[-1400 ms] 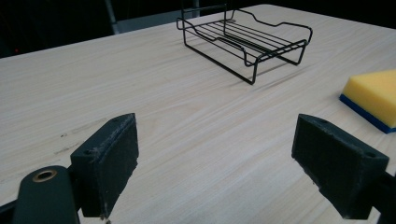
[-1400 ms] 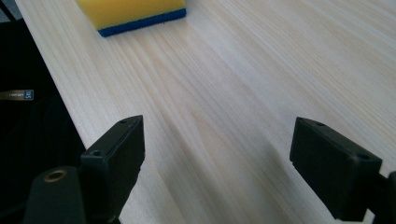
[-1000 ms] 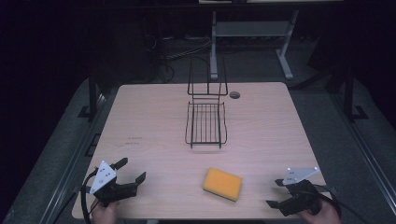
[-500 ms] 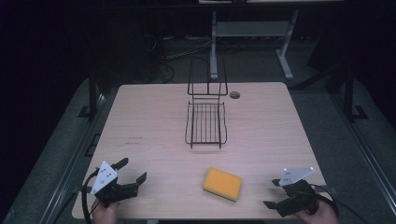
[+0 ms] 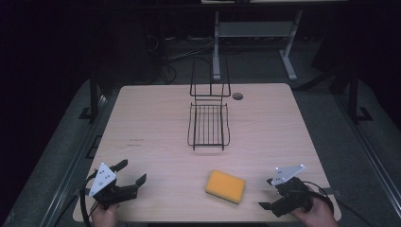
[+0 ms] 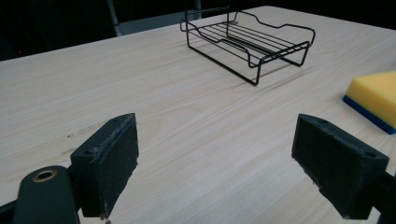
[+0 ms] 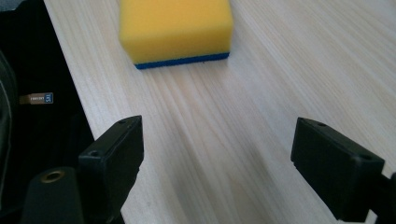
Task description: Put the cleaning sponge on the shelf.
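From the high view I saw the pale wooden table (image 5: 156,118) with a black wire rack (image 5: 208,124) standing at its middle toward the far edge, and I took that rack as my landmark. A yellow rectangular sponge with a blue underside (image 5: 225,186) lay flat on the near side of the rack, a little to its right. My left gripper (image 5: 132,172) sat at the near left corner, well apart from the rack, its jaws spread and holding nothing. My right gripper (image 5: 268,194) sat at the near right corner, just beside the sponge but not touching it; its jaws also stood apart.

In the left gripper view, the left gripper (image 6: 215,163) had its two black jaws wide apart over bare wood. The rack (image 6: 247,39) stood ahead, and the sponge (image 6: 373,98) lay to the rack's near right, well clear of the jaws.

In the right gripper view, the right gripper (image 7: 217,163) was released, jaws wide. The sponge (image 7: 175,30) lay straight ahead, near the table's edge, apart from both jaws.
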`<state>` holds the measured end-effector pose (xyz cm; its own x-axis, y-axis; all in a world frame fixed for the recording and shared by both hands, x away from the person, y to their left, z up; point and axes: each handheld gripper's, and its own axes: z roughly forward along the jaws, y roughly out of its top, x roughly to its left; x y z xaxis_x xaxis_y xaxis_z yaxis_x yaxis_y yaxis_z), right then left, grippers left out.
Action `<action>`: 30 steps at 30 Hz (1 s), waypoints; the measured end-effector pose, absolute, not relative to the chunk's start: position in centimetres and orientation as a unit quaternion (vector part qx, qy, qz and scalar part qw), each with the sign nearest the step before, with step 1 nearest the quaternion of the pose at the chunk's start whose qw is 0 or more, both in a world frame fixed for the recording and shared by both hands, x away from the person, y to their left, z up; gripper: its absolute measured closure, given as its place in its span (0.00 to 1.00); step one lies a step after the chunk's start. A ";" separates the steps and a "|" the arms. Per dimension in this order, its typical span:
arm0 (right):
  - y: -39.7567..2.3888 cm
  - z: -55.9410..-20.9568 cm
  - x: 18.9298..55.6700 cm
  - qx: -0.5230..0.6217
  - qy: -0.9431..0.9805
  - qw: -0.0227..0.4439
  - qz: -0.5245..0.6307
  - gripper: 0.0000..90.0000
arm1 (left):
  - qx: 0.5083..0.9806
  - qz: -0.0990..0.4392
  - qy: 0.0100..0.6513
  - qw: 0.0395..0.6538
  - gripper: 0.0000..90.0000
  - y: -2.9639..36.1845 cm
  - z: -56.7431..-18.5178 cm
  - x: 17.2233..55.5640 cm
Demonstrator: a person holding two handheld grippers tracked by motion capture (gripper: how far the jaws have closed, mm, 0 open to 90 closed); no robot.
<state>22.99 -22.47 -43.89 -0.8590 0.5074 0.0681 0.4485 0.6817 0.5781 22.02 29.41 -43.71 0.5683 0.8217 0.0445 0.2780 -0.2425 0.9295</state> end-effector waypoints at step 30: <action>-17.9 -41.9 24.9 0.208 0.929 0.039 0.303 0.16 | 0.736 0.283 0.372 0.490 0.16 29.4 -43.6 21.7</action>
<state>24.90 -17.85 -41.88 -0.9106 0.4099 0.0530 0.3624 0.7302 0.5792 21.69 29.42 -43.58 0.5631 0.8248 0.0520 0.2708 -0.2437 0.9313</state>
